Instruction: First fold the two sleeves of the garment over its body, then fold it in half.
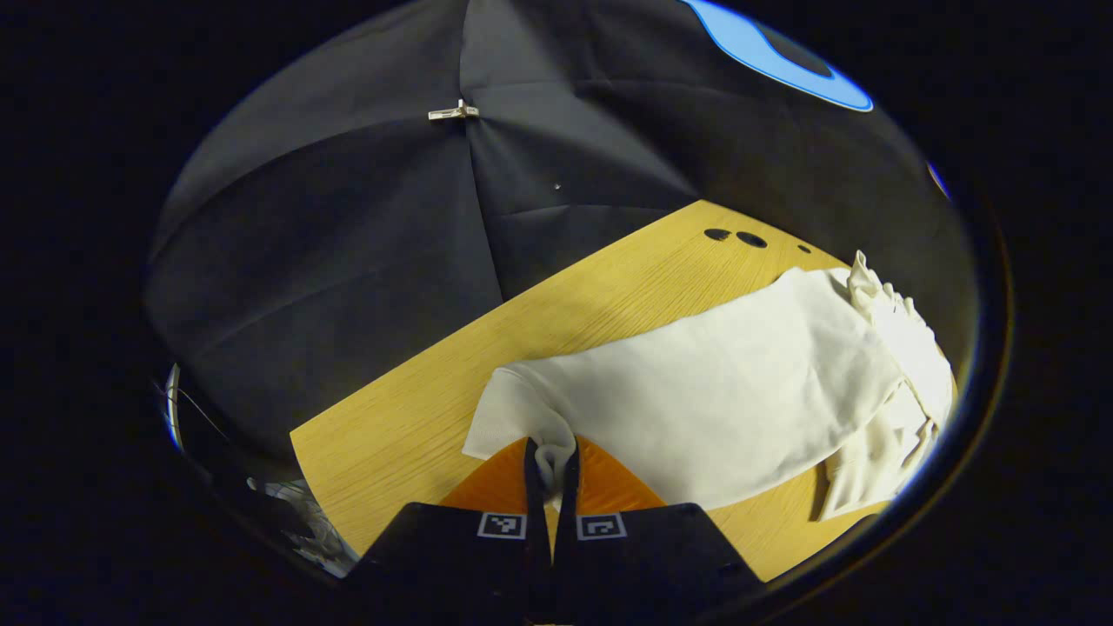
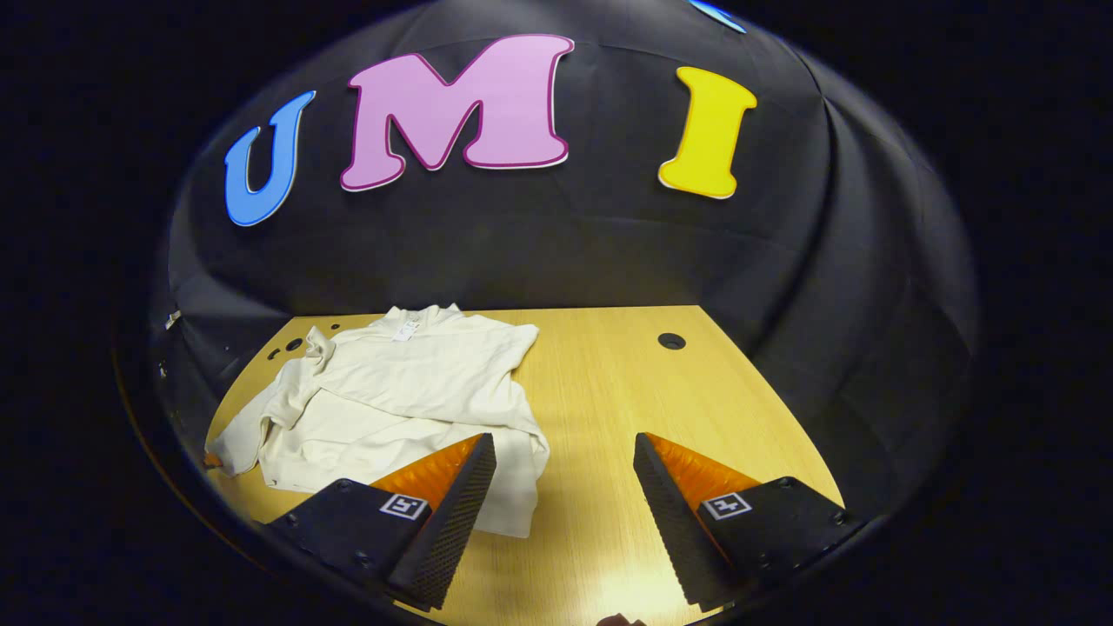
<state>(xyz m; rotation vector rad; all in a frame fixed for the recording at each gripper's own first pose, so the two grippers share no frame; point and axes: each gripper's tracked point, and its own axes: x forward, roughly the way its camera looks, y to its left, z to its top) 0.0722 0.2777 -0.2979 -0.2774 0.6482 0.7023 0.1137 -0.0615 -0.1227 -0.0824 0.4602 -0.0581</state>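
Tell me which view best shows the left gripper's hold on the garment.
The left gripper view. There the left gripper is shut on a bunched bit of the white garment, right at its near edge on the wooden table. The right gripper view shows the garment as a whole, with the open right gripper in front, not that pinch.

Black cloth wall [image 2: 556, 252] wrapped round a light wooden table [image 2: 609, 391], round holes [image 2: 671, 341] near its far edge.
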